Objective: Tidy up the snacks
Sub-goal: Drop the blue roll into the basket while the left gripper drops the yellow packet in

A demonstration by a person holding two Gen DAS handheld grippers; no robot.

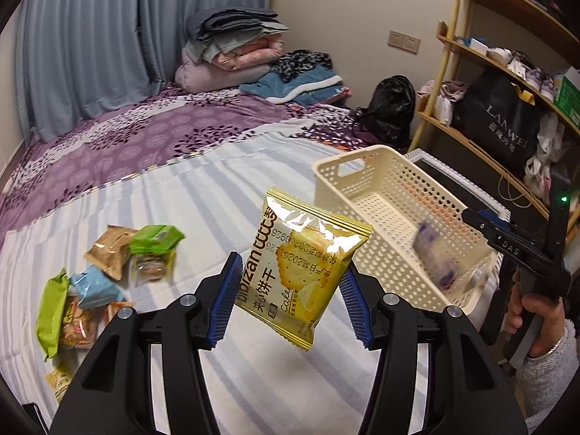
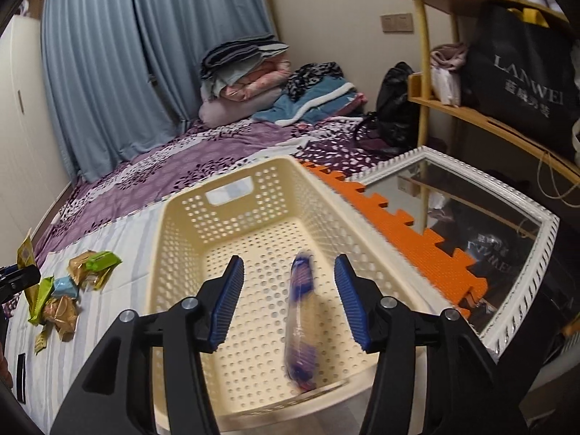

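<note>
My left gripper (image 1: 288, 295) is shut on a yellow cracker packet (image 1: 302, 266) and holds it in the air above the striped bed sheet, left of the cream perforated basket (image 1: 366, 177). My right gripper (image 2: 288, 299) is open over the basket (image 2: 181, 224). A blurred purple snack packet (image 2: 301, 326) is between its fingers without touching them, inside the basket; it also shows in the left wrist view (image 1: 435, 257). A pile of loose snack packets (image 1: 105, 268) lies on the sheet to the left, also in the right wrist view (image 2: 69, 290).
The basket stands at the bed's right edge. Beside it are an orange foam mat (image 2: 409, 235) and a white-framed mirror (image 2: 482, 224). A wooden shelf (image 1: 482, 61) with bags stands at the right. Folded bedding (image 1: 235, 47) is piled at the far end.
</note>
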